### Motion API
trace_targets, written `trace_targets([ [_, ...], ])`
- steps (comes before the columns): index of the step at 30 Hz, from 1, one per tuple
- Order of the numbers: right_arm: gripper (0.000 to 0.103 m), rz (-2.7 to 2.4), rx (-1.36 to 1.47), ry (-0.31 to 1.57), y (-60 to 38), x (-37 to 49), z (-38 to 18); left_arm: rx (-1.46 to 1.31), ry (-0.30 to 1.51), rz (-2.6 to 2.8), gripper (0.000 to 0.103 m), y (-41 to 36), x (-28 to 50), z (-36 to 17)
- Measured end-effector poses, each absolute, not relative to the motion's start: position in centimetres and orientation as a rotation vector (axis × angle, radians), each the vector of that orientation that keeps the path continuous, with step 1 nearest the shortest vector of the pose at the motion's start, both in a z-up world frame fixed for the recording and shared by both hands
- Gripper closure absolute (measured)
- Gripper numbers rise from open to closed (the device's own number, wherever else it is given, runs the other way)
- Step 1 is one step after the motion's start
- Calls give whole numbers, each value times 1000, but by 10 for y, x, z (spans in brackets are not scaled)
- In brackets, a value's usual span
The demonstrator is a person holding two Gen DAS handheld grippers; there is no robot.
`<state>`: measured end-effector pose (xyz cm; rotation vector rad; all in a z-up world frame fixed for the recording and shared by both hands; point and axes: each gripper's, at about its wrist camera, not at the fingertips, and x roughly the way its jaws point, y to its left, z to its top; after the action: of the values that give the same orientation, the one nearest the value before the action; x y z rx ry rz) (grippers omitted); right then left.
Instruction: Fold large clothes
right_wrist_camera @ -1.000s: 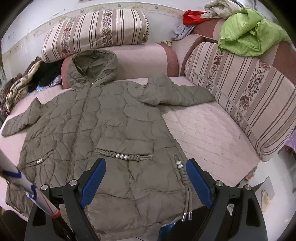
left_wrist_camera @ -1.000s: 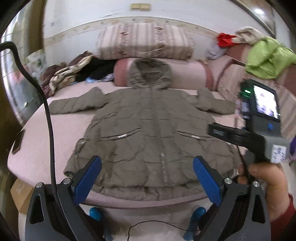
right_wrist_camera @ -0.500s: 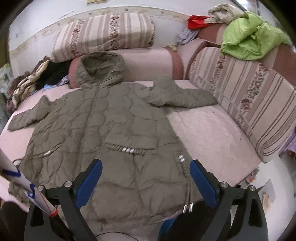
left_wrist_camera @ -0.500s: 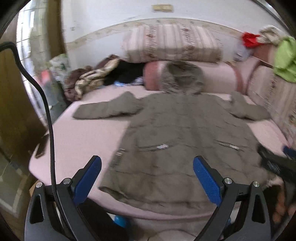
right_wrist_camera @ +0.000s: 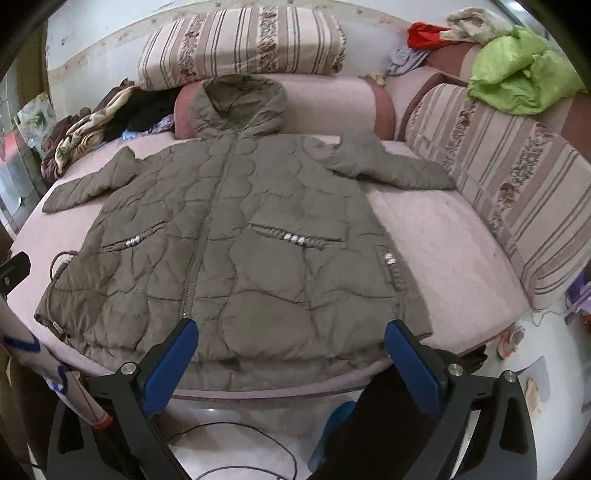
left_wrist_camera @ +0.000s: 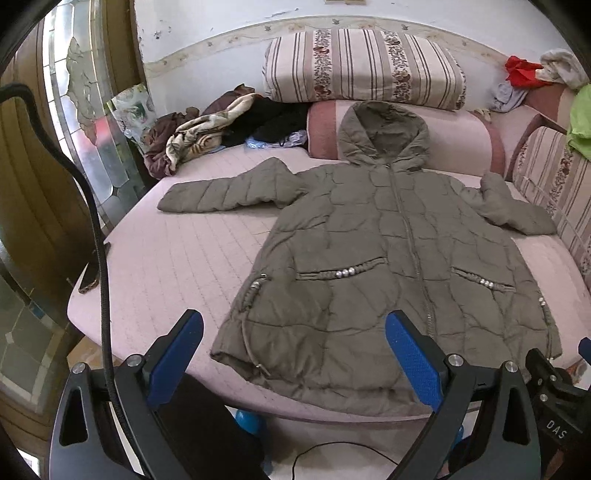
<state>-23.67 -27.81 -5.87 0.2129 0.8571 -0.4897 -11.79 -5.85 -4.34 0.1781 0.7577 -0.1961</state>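
Left gripper (left_wrist_camera: 293,356) has swung left, right gripper (right_wrist_camera: 291,356) just widened; both gape empty; coat (right_wrist_camera: 236,236) looks puffy, limp, slippery: pinch its sleeve cuffs

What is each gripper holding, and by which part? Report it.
Nothing is held. The left gripper and right gripper both stand open and empty short of the hem of the olive coat, which lies flat on the bed.

A pink quilted bed (left_wrist_camera: 177,258) fronts a white wall (left_wrist_camera: 221,33) (striped cushions (right_wrist_camera: 517,192) alongside), over pale floor (right_wrist_camera: 236,413).
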Motion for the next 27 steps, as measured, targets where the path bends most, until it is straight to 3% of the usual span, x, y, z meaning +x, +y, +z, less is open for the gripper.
trace_targets([
  [12, 1, -475, 357, 892, -307, -257, -52, 132, 843, -273, 4, -67, -128, -50],
  [27, 1, -590, 220, 825, -331, -264, -35, 132, 854, -276, 4, -73, -130, -49],
])
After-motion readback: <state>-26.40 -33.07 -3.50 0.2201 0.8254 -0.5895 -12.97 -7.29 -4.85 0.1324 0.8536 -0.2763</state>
